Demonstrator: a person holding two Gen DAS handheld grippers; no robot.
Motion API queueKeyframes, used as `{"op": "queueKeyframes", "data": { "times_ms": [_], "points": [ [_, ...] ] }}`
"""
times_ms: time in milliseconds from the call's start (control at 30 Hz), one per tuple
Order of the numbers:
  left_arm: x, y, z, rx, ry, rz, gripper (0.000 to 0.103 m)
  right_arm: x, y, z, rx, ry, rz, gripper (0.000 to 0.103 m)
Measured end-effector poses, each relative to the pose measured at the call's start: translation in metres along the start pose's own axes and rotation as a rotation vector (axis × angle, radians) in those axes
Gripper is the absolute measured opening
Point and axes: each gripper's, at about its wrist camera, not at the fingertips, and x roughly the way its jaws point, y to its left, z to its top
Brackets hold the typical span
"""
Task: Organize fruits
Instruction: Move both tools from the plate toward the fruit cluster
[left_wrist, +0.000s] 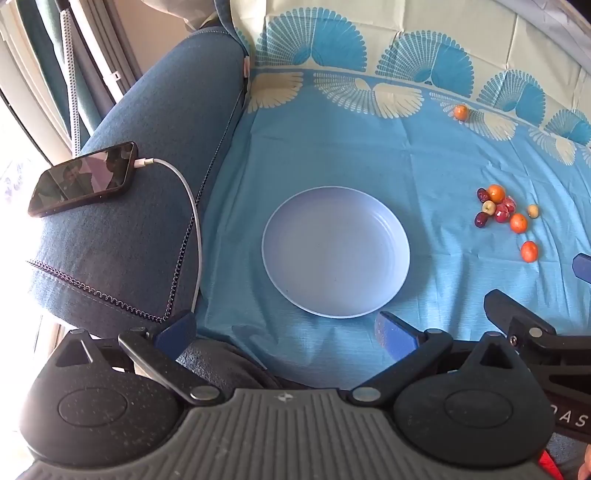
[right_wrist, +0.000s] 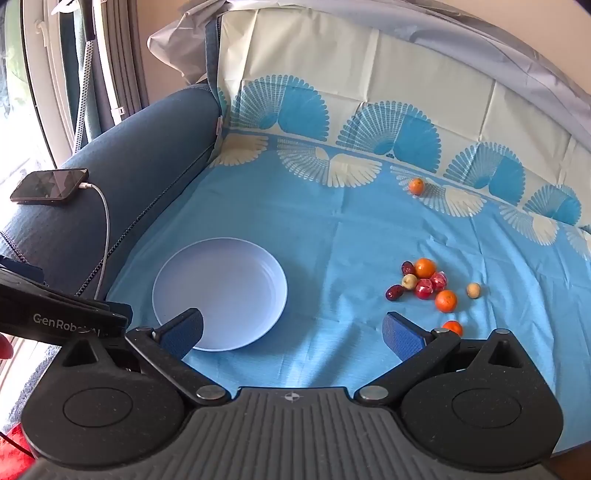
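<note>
Spreading across the sofa seat, a blue cloth (right_wrist: 332, 229) with fan patterns carries everything; its pale border climbs the backrest at the far side, and the blue armrest (left_wrist: 147, 155) bounds it on the left. A phone (left_wrist: 83, 179) lies on top of that armrest, plugged into a white cable (left_wrist: 192, 221) that hangs down the armrest's inner side, close to the cloth's left edge.

Wide bare cloth lies between the plate (left_wrist: 336, 254) and the backrest, and another open stretch separates the plate from the fruit on the right. The plate, pale lavender and round, sits left of centre on the cloth with nothing in it.

The fruits are all loose on the cloth. A tight cluster (right_wrist: 424, 284) of small oranges, dark red dates, shiny red pieces and a pale round fruit lies well to the right of the plate. Another pale fruit (right_wrist: 473, 290) sits just right of the cluster, one orange (right_wrist: 453, 327) lies nearer, just behind the right claw's outer finger, and a lone orange (right_wrist: 416, 185) rests far back near the patterned border.

Both claws hang above the near edge of the cloth. The left claw (left_wrist: 288, 332) is spread wide with nothing between its blue pads, in front of the plate. The right claw (right_wrist: 293, 332) is likewise spread wide and holds nothing, its left finger overlapping the plate's near rim in view.
</note>
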Motion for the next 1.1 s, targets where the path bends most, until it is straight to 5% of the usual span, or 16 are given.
{"op": "queueKeyframes", "data": {
  "times_ms": [1100],
  "points": [
    [0.054, -0.013, 0.028, 0.042, 0.084, 0.020, 0.103, 0.050, -0.012, 0.006, 0.063, 0.067, 0.056, 0.102]
  ]
}}
